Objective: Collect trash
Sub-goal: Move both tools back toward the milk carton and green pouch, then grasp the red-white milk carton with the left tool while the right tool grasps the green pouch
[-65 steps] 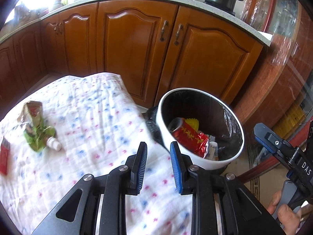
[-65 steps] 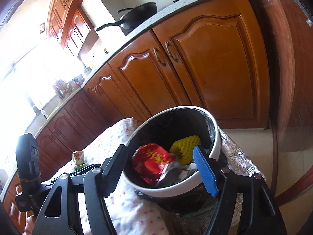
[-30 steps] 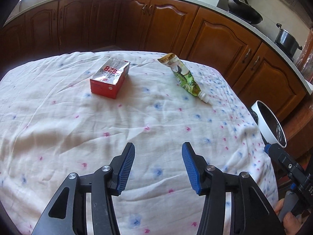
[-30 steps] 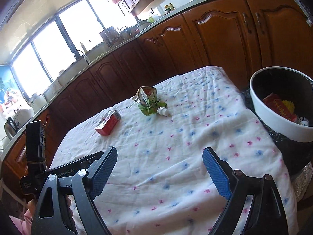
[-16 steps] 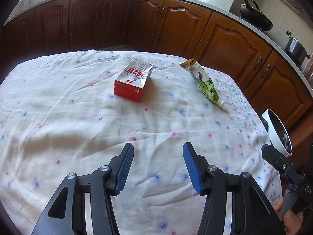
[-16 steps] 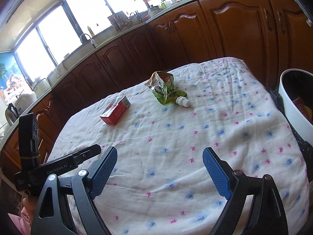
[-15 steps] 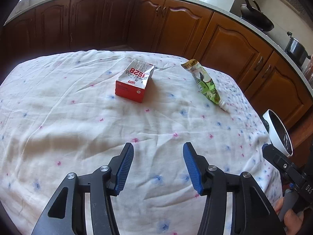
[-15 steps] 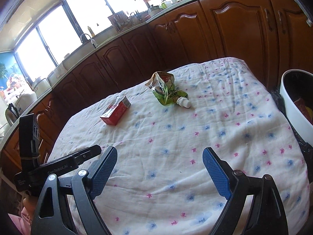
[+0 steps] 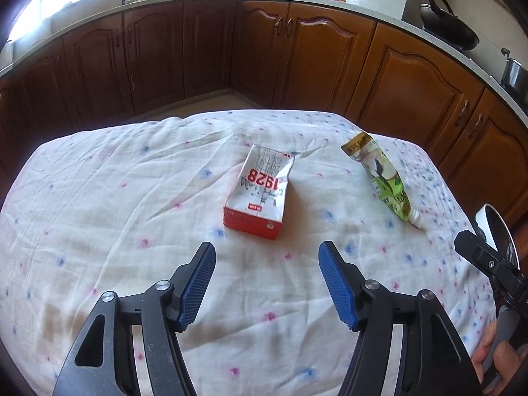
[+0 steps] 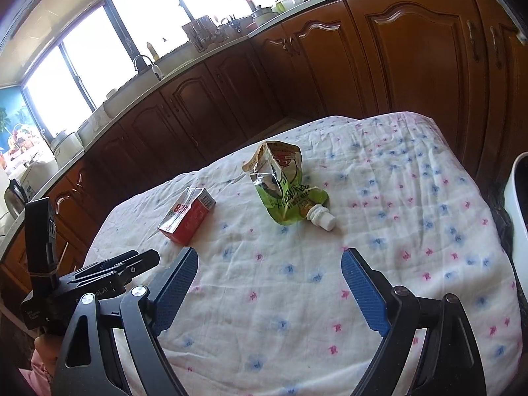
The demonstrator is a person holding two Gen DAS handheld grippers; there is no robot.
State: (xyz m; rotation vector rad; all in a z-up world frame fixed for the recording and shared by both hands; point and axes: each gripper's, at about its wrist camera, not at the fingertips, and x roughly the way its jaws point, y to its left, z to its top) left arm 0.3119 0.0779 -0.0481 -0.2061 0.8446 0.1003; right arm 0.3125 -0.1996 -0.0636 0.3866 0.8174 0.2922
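Amid brown kitchen cabinets (image 9: 409,76), floral tablecloth (image 9: 132,231) under red carton (image 9: 260,194) and pouch (image 9: 382,178).

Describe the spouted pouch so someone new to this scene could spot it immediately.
On the white floral tablecloth, two pieces of trash lie apart. The crumpled green foil pouch lies nearer the white bin. Unlike the red-and-white carton, it is soft and has a white screw cap.
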